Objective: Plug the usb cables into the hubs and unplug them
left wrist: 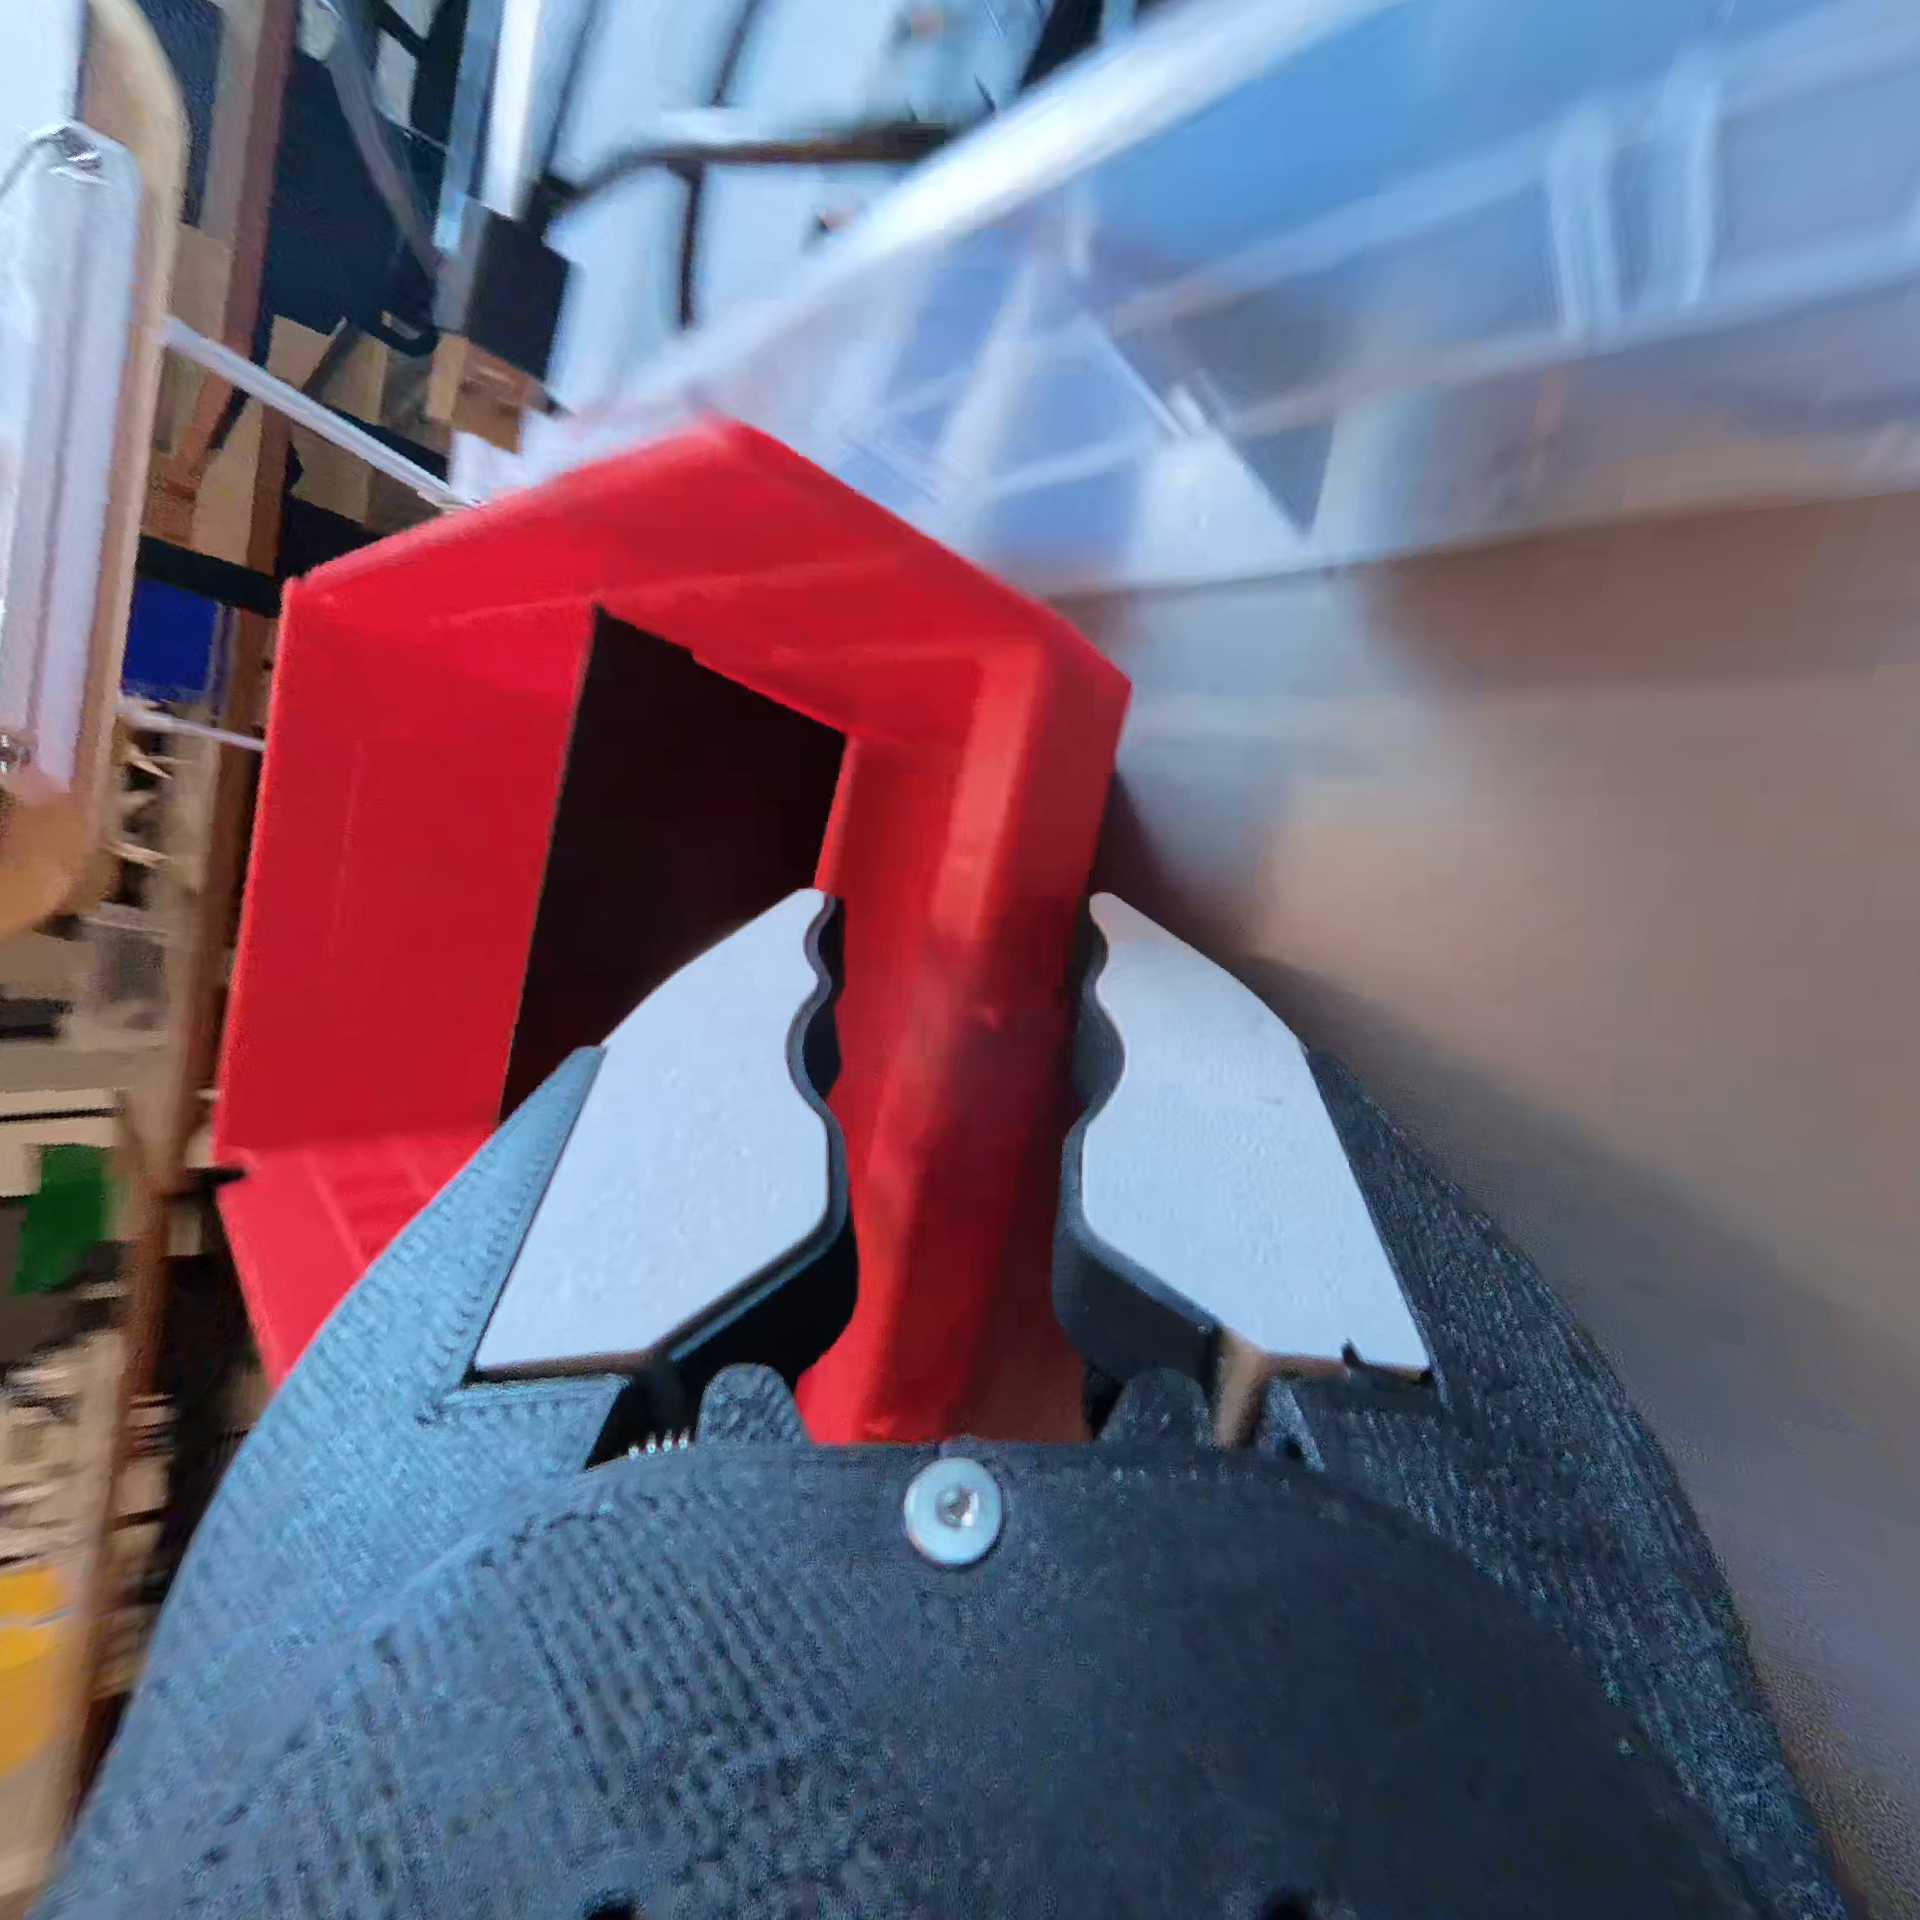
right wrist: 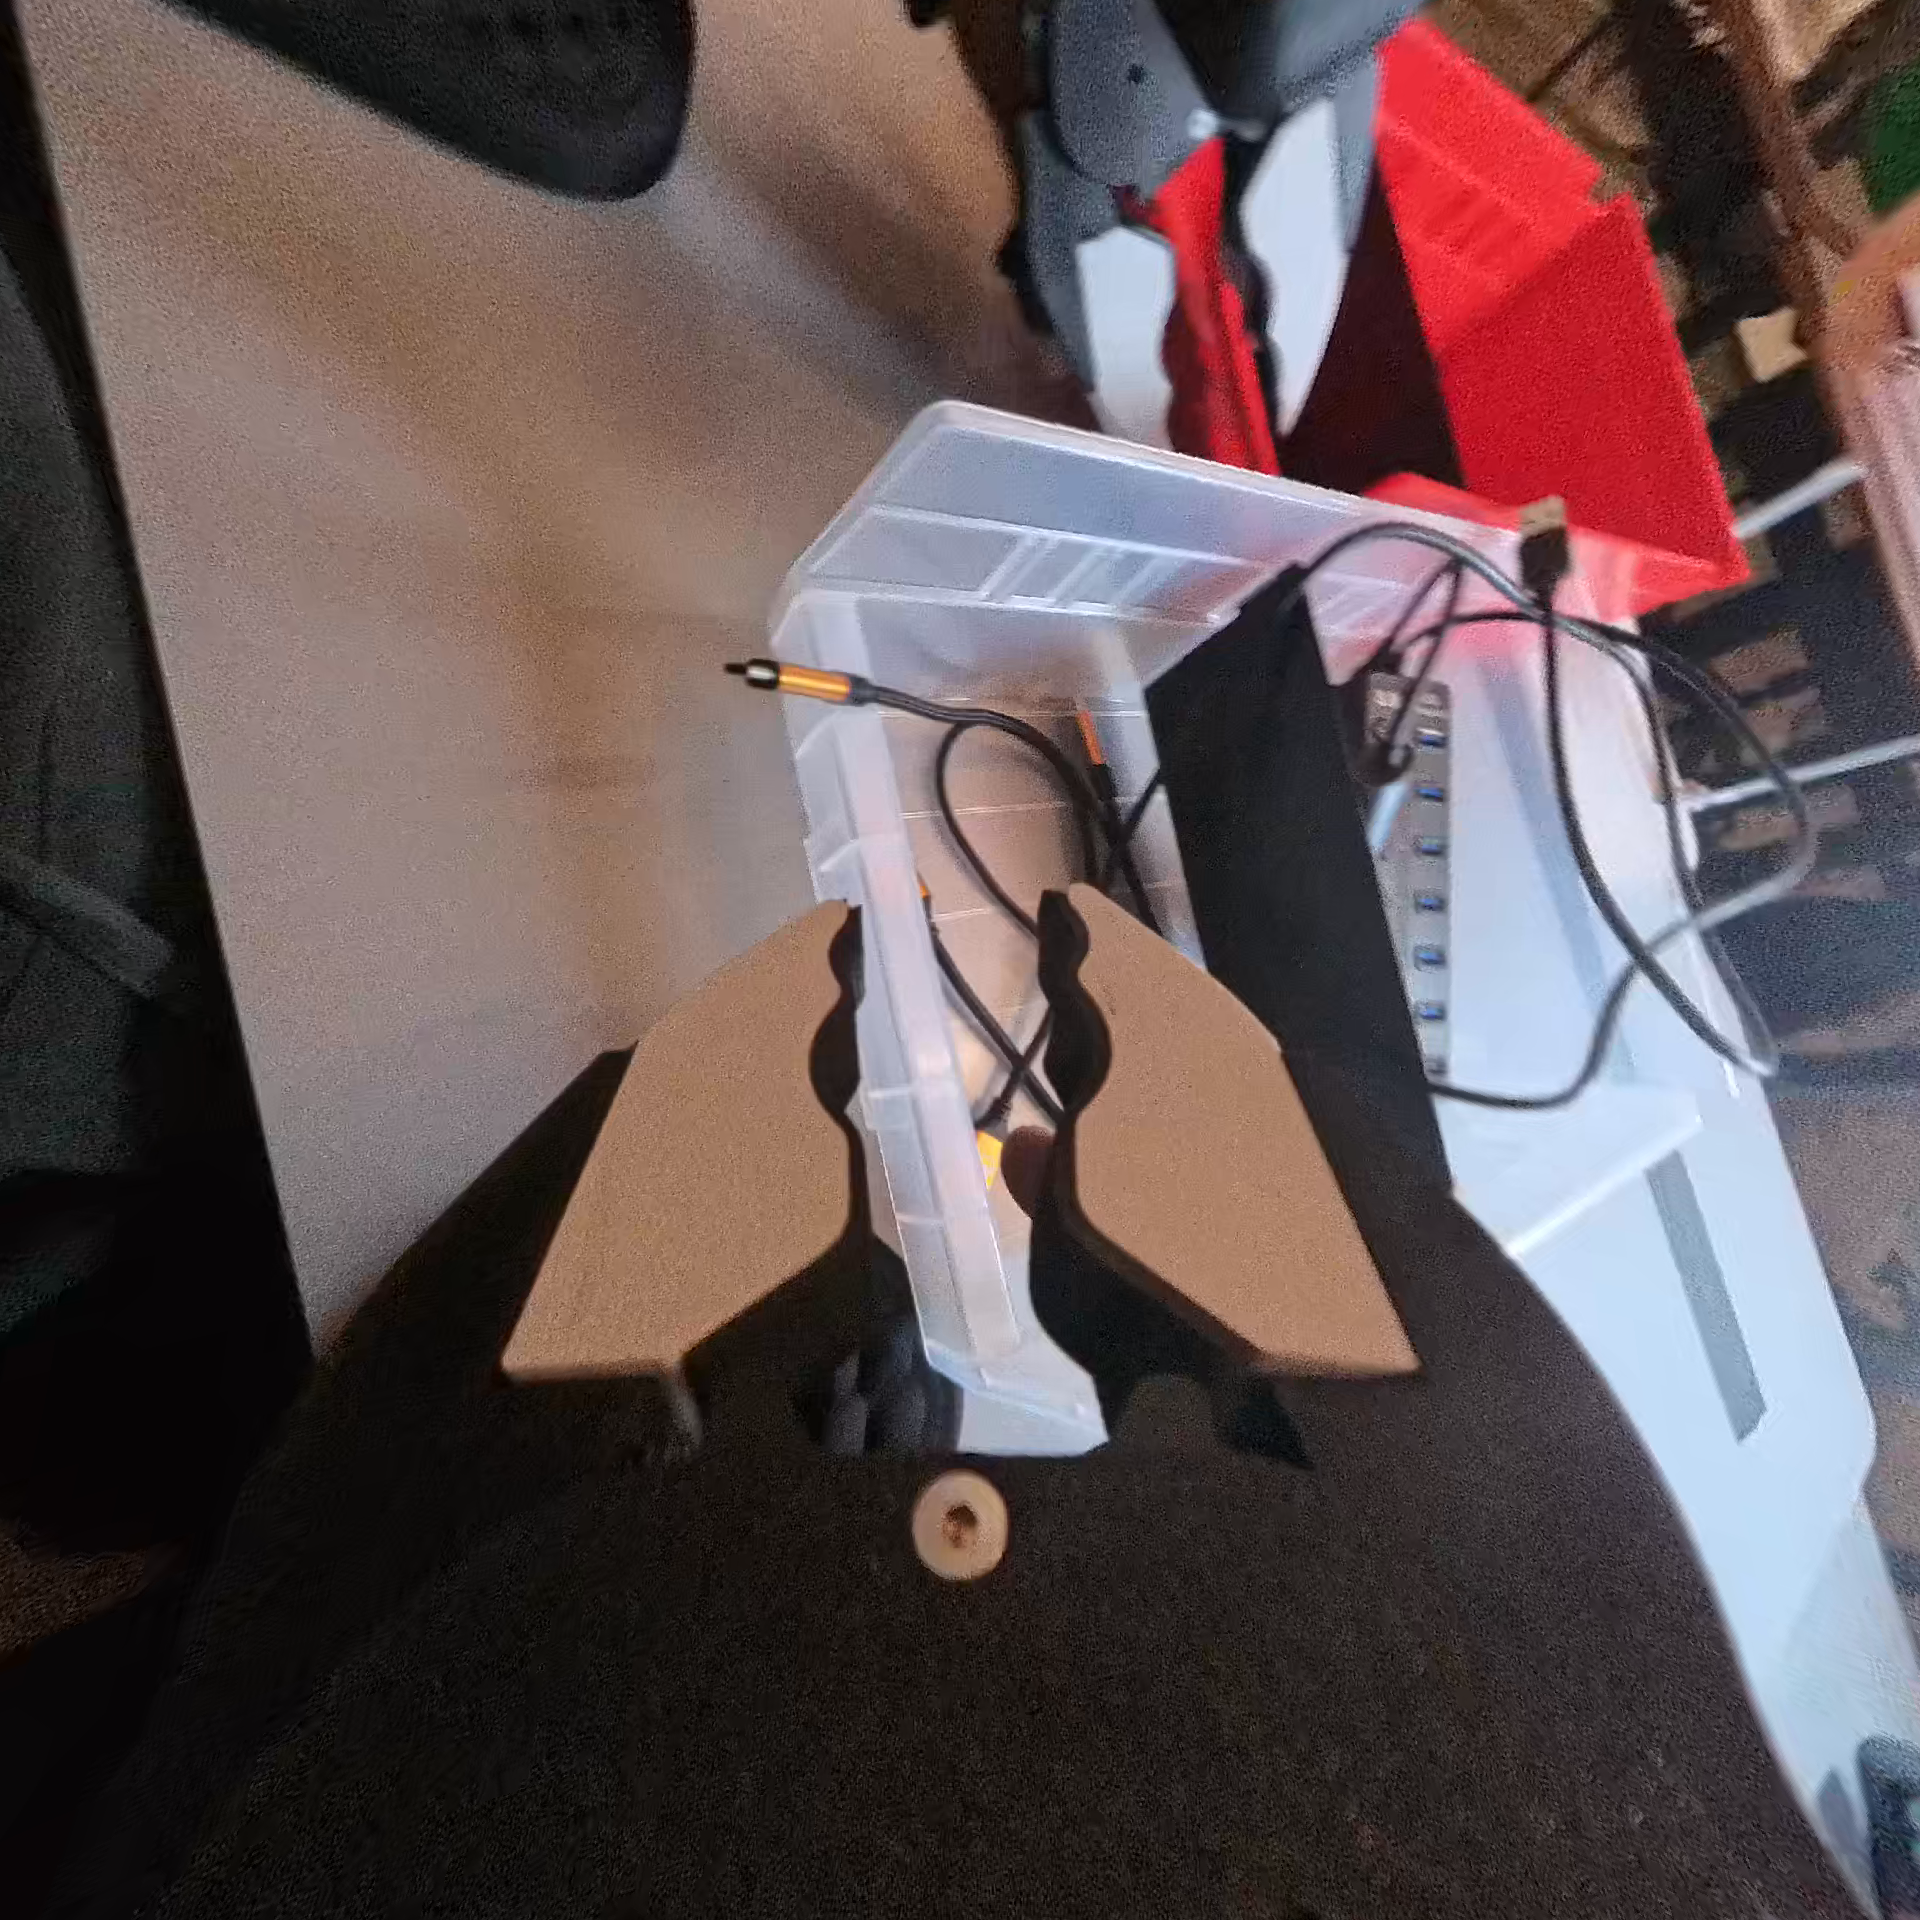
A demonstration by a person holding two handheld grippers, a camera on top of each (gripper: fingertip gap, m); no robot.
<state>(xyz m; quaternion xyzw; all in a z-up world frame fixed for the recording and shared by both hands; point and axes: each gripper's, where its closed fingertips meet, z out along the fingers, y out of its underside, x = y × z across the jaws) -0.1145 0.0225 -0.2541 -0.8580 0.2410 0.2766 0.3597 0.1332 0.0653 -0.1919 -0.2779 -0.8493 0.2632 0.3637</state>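
In the right wrist view a clear plastic box (right wrist: 1039, 499) holds a grey USB hub (right wrist: 1429, 862) with several blue ports, a black block (right wrist: 1278, 831) and tangled black cables. One cable's gold plug (right wrist: 821, 681) sticks out over the box wall. A USB plug (right wrist: 1545, 540) hangs over the far rim. My right gripper (right wrist: 951, 914) is shut on the box's near wall. My left gripper (left wrist: 961, 914) is shut on the wall of a red bin (left wrist: 416, 831). It also shows in the right wrist view (right wrist: 1226, 239), past the box, on the red bin (right wrist: 1538, 312).
The clear box (left wrist: 1351, 312) lies close along the right of the red bin in the left wrist view. Both stand on a tan table (right wrist: 416, 520). Cluttered shelves (left wrist: 156, 935) rise beyond the table's edge. A dark shape (right wrist: 468, 94) lies at the table's far left. The gap from one gripper's tips to the other's is roughly 25 cm. Between my left fingertips and the USB plug (right wrist: 1545, 540) there is roughly 10 cm. It is also in sight in the left wrist view (left wrist: 507, 341).
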